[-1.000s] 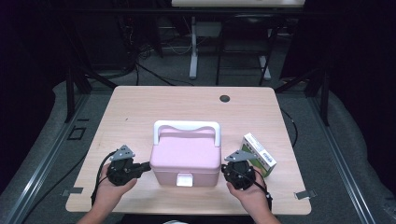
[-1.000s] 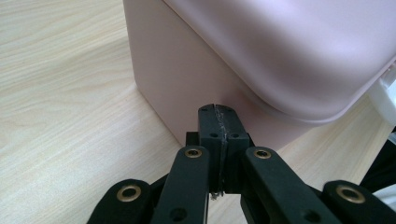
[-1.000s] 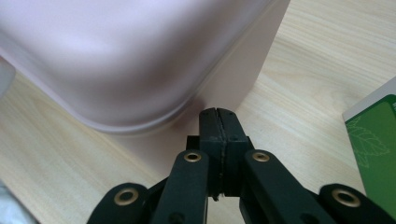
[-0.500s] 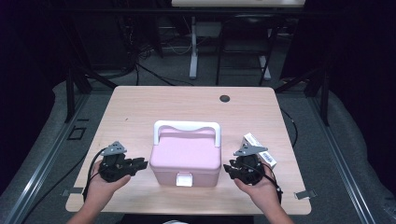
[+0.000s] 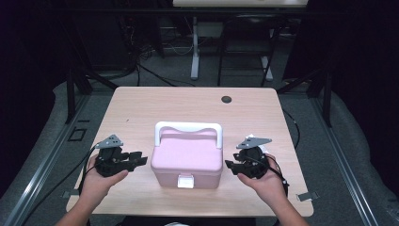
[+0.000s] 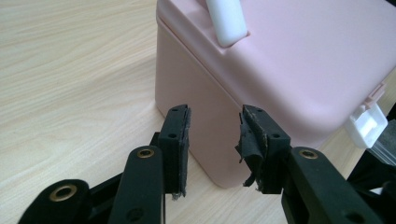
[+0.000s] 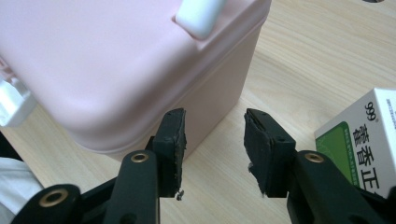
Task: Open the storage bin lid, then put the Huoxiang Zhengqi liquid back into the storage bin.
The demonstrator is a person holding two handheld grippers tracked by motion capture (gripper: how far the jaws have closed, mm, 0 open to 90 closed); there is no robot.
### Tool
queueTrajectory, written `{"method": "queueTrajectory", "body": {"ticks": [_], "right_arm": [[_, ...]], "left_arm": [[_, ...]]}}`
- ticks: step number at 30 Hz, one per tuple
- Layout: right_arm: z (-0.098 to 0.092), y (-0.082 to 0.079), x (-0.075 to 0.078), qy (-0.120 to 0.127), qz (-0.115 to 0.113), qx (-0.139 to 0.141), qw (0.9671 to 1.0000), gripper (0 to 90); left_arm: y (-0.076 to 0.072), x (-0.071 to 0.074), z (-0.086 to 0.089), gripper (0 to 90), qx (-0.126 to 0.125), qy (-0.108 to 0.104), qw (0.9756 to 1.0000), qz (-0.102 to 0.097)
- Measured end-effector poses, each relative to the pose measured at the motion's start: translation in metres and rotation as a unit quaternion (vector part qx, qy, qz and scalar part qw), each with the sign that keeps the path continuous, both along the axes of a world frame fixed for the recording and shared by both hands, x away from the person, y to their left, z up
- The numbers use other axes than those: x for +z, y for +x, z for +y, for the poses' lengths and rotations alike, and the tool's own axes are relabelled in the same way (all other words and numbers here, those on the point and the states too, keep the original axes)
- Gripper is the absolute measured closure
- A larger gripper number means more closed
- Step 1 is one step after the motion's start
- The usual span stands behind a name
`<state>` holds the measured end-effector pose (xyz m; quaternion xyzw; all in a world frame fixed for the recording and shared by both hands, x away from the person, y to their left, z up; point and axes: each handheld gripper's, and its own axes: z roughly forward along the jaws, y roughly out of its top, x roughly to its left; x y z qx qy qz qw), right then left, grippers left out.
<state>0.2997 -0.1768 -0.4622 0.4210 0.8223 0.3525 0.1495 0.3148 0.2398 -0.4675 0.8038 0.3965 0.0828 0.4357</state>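
Observation:
A pink box [image 5: 188, 153] with a white handle [image 5: 188, 126] and a white latch [image 5: 186, 181] stands near the table's front middle. My left gripper [image 5: 139, 158] hovers just off the box's left side, open, its jaws having just been opening with nothing between them. In the left gripper view the left gripper [image 6: 215, 126] faces a corner of the pink box [image 6: 303, 70]. My right gripper [image 5: 230, 165] is off the box's right side, open, its jaws also just opened and empty. In the right gripper view the right gripper [image 7: 215, 126] points past the pink box [image 7: 116, 60].
A white and green medicine carton [image 7: 369, 140] lies on the wood to the right of the right gripper. A small black round thing [image 5: 227, 99] sits near the far edge of the table [image 5: 141, 108]. Dark floor, cables and stands surround the table.
Both grippers went from shut to open. Both hands rose a little and drew slightly outward from the box's sides. The box has stayed put.

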Motion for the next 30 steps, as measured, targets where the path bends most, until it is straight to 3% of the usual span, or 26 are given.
{"method": "queueTrajectory", "body": {"ticks": [13,30], "right_arm": [[0.000,0.014,0.024,0.010,0.002,0.011,0.9999,56.5],[0.005,0.030,0.044,0.016,0.015,0.023,0.9995,54.3]], "left_arm": [[0.012,0.022,-0.002,62.0,-0.007,-0.002,1.0000,-0.004],[0.031,0.039,-0.021,57.8,-0.026,0.005,0.9996,-0.002]]}}
